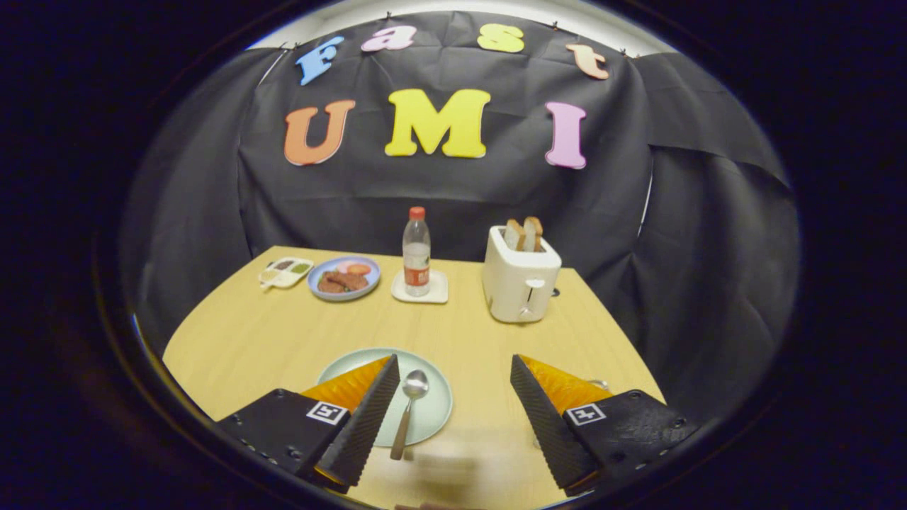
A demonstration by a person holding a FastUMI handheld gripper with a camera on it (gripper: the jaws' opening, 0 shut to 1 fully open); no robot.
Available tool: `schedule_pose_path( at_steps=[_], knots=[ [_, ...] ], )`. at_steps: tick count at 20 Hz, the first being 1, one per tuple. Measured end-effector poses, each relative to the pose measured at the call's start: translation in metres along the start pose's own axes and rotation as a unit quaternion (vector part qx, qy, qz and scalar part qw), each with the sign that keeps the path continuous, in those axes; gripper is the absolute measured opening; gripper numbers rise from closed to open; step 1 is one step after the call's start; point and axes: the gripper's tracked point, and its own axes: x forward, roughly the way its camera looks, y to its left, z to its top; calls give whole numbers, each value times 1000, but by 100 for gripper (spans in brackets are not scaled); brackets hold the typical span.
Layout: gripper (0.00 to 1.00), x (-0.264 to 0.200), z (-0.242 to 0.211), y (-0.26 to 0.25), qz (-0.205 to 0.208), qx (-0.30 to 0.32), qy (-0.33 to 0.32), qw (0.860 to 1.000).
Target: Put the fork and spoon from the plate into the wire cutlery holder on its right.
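- Gripper view: gripper (453,404) released, fingers spread wide, holding nothing; spoon (409,411) lies on the pale green plate (432,418), just beside the left finger.
- Fork and wire holder: cannot be made out.
- Risk: the slim handle could slip from the closing fingers.
- Writing: bottle (417,251) label illegible.

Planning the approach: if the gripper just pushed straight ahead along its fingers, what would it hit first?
Probably nothing close: the open gripper has bare table ahead; the spoon lies just left of that line, and the toaster stands farther off, slightly right.
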Motion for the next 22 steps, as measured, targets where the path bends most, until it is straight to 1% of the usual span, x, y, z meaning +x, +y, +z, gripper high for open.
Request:
schedule_pose_path(
  at_steps=[4, 5, 6, 8, 10, 13, 15, 16, 18, 19, 20, 22],
  knots=[
    [93, 27, -49, 28, 0, 26, 64, 998],
    [87, 35, -59, 35, 2, 30, 76, 997],
    [86, 41, -70, 42, 3, 29, 89, 996],
    [86, 53, -81, 51, 3, 26, 105, 994],
    [78, 62, -81, 57, 3, 29, 106, 994],
    [61, 78, -96, 57, -8, 47, 138, 989],
    [55, 84, -109, 60, -3, 66, 166, 984],
    [49, 84, -112, 61, -1, 68, 172, 983],
    [37, 88, -116, 60, -4, 58, 179, 982],
    [32, 88, -116, 62, 3, 55, 181, 982],
    [32, 89, -117, 60, -4, 47, 182, 982],
    [10, 85, -119, 60, 0, 44, 192, 980]
  ],
)
